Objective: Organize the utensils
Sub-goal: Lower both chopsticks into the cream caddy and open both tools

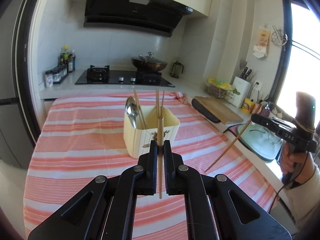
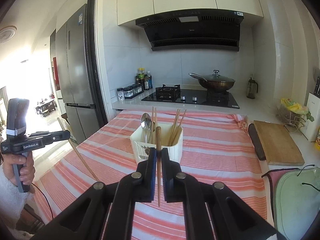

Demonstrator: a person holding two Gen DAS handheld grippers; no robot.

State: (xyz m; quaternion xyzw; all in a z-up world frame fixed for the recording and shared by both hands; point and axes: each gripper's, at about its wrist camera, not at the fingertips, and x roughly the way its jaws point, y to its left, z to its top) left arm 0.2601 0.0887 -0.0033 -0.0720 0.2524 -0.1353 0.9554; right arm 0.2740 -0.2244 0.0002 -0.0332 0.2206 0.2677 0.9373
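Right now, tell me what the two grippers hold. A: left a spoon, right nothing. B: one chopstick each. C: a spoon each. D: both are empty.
B: the left gripper is shut on a pale chopstick, and the right gripper is shut on a darker chopstick; the spoon stands in the cream holder.

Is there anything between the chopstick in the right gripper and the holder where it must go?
Nothing visible: only bare striped cloth lies between the right gripper with its chopstick and the cream utensil holder.
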